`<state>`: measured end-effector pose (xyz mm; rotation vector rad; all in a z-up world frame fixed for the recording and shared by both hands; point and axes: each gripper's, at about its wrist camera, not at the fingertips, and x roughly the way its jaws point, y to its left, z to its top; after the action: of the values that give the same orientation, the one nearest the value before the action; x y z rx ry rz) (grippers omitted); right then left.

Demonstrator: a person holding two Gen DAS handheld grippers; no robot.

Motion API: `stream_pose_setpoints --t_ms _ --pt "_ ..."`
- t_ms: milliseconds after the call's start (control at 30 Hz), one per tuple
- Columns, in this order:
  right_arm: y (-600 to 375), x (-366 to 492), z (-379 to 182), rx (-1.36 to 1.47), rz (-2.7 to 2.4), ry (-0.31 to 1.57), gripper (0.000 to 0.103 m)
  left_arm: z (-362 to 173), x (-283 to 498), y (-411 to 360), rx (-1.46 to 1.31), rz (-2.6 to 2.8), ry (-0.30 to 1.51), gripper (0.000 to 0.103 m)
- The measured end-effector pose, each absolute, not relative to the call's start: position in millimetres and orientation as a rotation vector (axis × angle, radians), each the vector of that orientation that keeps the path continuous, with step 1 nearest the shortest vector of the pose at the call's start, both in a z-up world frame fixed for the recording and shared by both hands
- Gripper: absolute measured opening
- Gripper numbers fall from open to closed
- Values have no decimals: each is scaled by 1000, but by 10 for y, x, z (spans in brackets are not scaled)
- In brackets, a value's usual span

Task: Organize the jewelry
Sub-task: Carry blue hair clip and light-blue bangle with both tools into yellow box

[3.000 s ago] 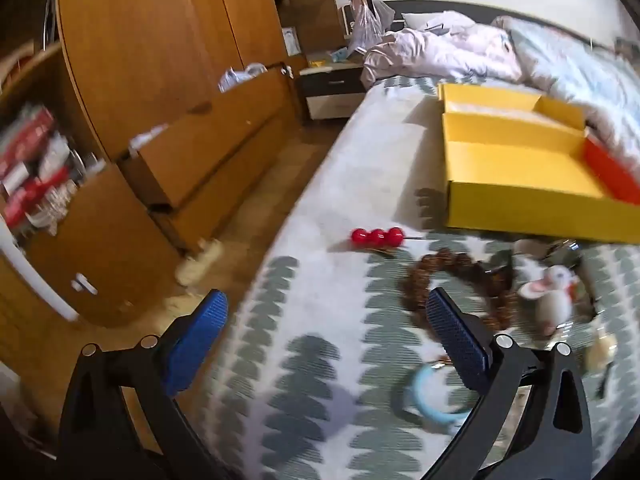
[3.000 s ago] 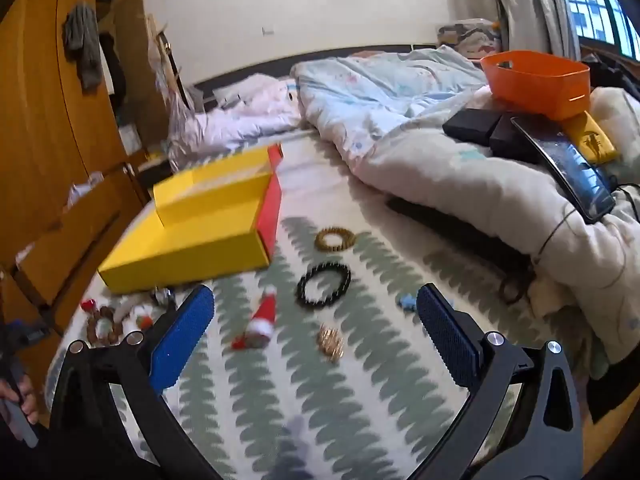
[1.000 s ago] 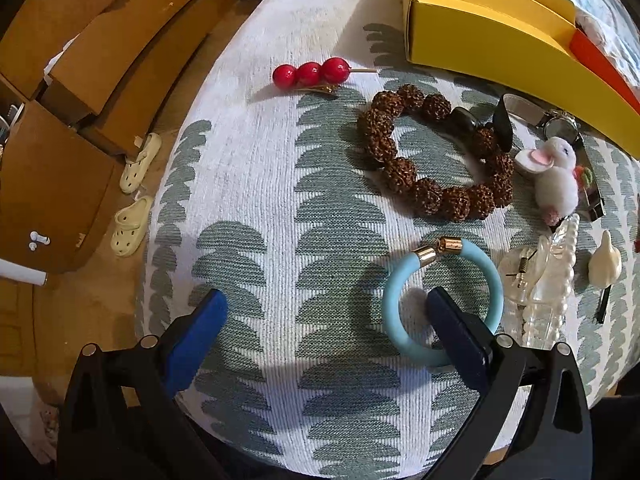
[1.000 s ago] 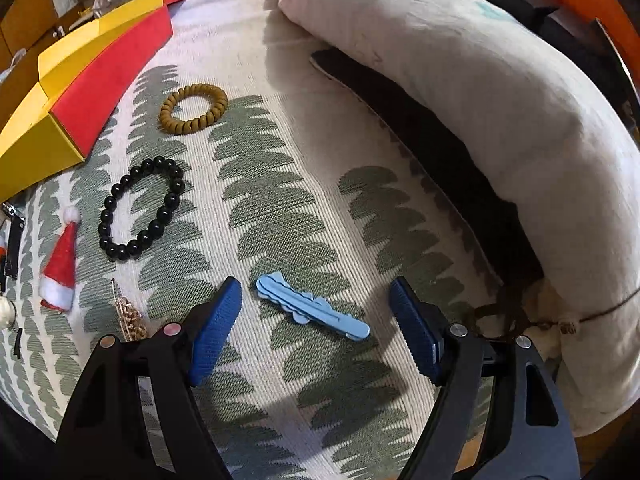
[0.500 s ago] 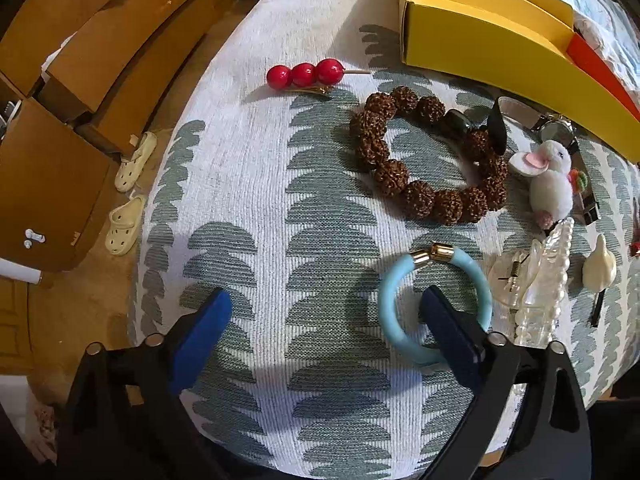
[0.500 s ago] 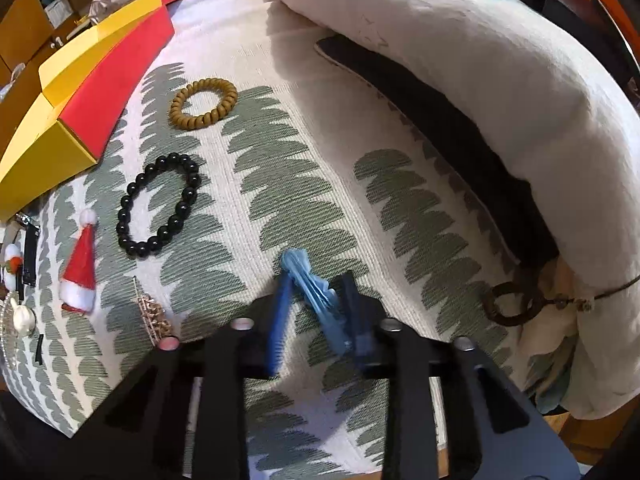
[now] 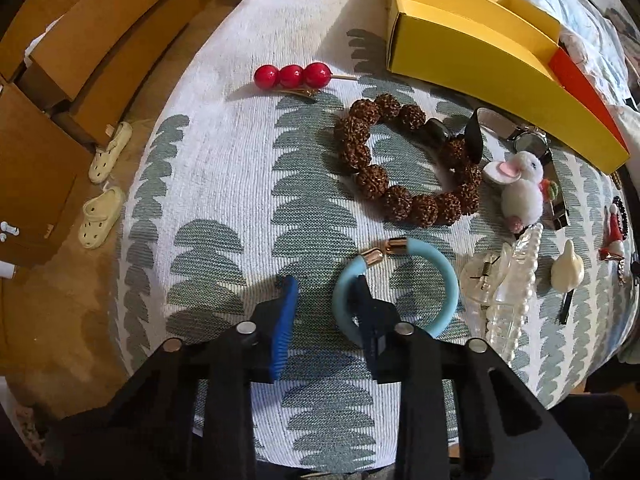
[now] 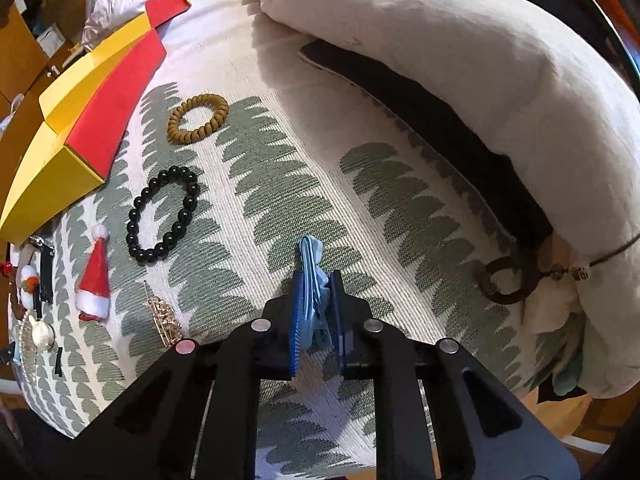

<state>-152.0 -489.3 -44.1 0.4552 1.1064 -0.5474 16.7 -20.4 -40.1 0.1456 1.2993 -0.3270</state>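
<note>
Left wrist view: the left tongs (image 7: 323, 292) are closing, pointing steeply down at the bed (image 7: 224, 168). One blade is sitting inside the blue bangle (image 7: 436, 268), the other outside, so the ring's near side lies between them with a gap remaining, a straddle that suits pinching a thin hoop. The yellow box (image 7: 480, 52) is lying open beyond, likely the destination.

Right wrist view: the right tongs (image 8: 316, 300) are clamping the blue hair clip (image 8: 310, 256) edgewise, nearly fully closed, its tip sticking out ahead just over the bedspread. The black bead bracelet (image 8: 136, 216) is lying well apart.
</note>
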Motion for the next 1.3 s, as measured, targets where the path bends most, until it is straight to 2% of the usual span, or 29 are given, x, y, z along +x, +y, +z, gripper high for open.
stream_pose_setpoints --t_ms 133,167,567,1300 --pt "-4916 -1508 -420 473 -547 1086 14 -417 214 -146 128 -344 1315 12" --pt "-4905 -1572 -398 475 -547 1079 14 -427 218 -137 123 -346 1319 11" --pt "-4870 -1769 -215 491 -550 994 13 -400 327 44 53 -387 1315 9" --pt "-4458 -1711 246 431 -507 846 13 206 106 -27 -13 -476 1132 8"
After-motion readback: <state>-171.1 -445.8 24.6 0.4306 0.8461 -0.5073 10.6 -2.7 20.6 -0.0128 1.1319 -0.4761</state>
